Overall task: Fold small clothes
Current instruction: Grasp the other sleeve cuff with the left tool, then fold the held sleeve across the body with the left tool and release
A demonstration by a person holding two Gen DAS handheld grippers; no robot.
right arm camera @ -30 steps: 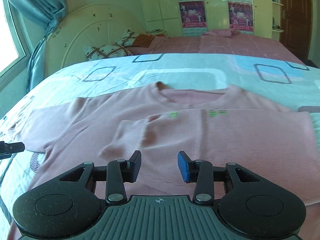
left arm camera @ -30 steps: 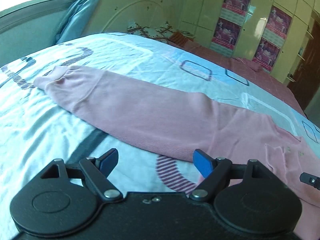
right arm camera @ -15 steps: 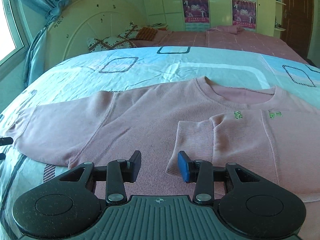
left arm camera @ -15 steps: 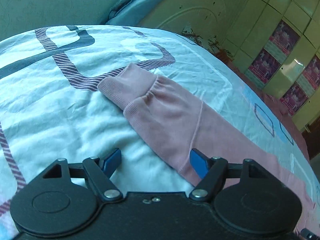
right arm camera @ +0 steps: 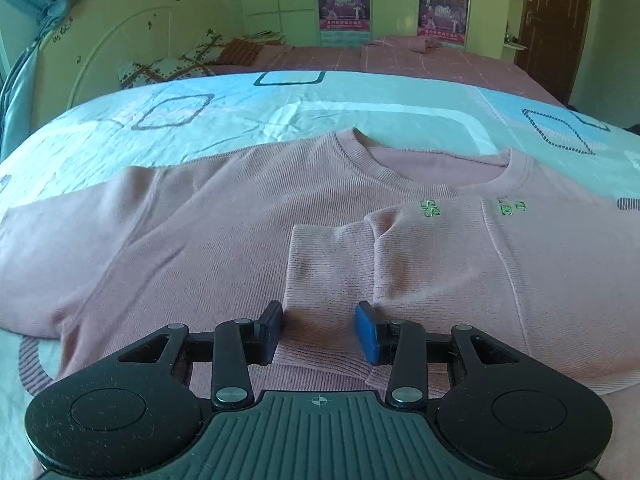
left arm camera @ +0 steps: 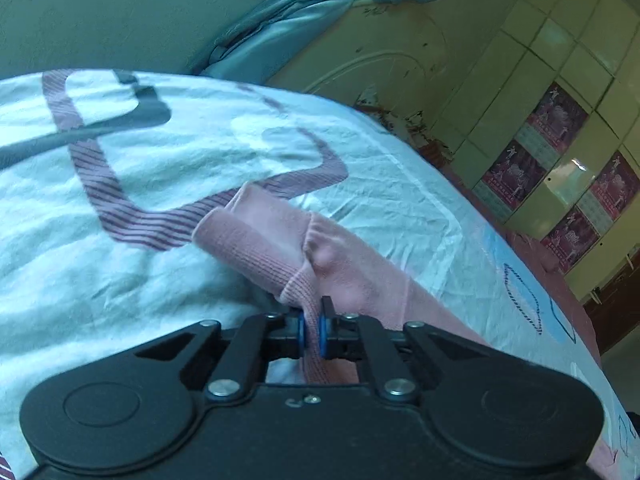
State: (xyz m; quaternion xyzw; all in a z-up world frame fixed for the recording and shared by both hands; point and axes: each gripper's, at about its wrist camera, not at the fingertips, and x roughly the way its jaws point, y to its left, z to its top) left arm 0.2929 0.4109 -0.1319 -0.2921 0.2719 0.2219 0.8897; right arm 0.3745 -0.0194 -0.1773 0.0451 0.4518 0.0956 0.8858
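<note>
A pink long-sleeved sweater (right arm camera: 224, 232) lies flat on the bed, neckline away from me, with small green embroidery on the chest. Its right sleeve is folded across the body, and that sleeve's cuff (right arm camera: 328, 264) lies just beyond my right gripper (right arm camera: 320, 328), which is open and empty above the lower body of the sweater. My left gripper (left arm camera: 311, 330) is shut on the edge of the left sleeve cuff (left arm camera: 256, 248), which is bunched and slightly lifted off the sheet.
The bed has a pale blue and white sheet (left arm camera: 120, 264) with striped and outlined shapes. A cream headboard (right arm camera: 120, 40), pillows (right arm camera: 176, 64), a teal curtain (left arm camera: 280, 12) and wardrobe doors with posters (right arm camera: 344, 4) stand beyond. A brown door (right arm camera: 556, 20) is at the far right.
My left gripper moved along the sleeve to the cuff and shut on its edge. My right gripper shifted left toward the folded sleeve's cuff and stayed open.
</note>
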